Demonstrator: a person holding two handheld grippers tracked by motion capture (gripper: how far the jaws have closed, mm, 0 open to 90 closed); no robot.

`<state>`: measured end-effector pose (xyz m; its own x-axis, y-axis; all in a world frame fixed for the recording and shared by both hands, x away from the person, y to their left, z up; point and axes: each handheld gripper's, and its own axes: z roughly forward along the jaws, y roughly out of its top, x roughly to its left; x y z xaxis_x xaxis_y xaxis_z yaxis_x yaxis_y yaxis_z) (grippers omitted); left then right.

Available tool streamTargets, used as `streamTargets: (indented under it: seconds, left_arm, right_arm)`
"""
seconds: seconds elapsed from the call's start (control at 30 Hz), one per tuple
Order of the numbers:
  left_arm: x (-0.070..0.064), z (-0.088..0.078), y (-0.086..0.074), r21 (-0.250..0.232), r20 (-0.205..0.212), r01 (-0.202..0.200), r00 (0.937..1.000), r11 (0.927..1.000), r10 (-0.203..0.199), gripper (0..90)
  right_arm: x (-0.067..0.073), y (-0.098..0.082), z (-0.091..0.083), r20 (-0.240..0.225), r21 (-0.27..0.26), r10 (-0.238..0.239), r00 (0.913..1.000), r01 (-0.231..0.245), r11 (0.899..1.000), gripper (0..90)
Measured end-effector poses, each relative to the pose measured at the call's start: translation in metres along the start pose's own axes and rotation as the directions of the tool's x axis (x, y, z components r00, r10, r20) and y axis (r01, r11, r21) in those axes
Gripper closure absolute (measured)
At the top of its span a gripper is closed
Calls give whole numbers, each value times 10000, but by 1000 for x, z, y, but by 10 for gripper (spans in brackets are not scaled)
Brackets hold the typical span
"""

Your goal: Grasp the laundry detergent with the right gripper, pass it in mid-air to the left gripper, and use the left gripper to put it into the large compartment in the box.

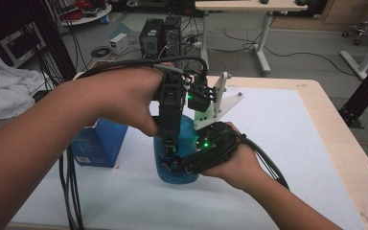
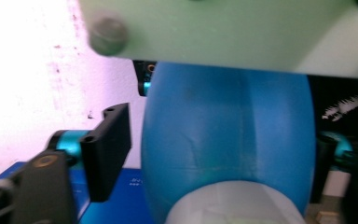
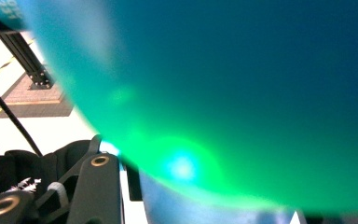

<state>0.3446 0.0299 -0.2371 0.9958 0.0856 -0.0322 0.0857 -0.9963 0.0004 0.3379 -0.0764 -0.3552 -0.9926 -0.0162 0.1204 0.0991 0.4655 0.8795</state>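
Observation:
A blue bottle point(image 1: 170, 176) stands on the white mat in the middle of the table. My left gripper point(image 1: 170, 146) comes down on it from above. In the left gripper view the bottle point(image 2: 228, 130) sits between the jaws of the left gripper point(image 2: 223, 135), and the left finger point(image 2: 107, 149) stands a little off its side, so that gripper is open. A pale neck or cap shows at the bottom of that view. My right gripper point(image 1: 177, 165) lies sideways against the bottle's lower right side and seems shut on it. Its view shows the bottle point(image 3: 237, 93) very close, lit green, beside one finger point(image 3: 95, 191).
A blue box point(image 1: 98, 143) stands just left of the bottle. The right gripper's pale plate point(image 1: 218, 103) juts up behind the hands. Black cables point(image 1: 69, 191) hang off the table's left front. The white mat point(image 1: 292, 143) stretches to the right. White cloth point(image 1: 0, 91) lies at far left.

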Motion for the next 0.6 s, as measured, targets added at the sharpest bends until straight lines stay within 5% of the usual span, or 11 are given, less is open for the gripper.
streamTargets:
  seconds: [0.6]
  left_arm:
    - [2, -1, 3, -8, 171, 3, 9999, 10000, -3, 384]
  right_arm:
    - [-3, -2, -3, 104, -109, 50, 9999, -49, 9999, 466]
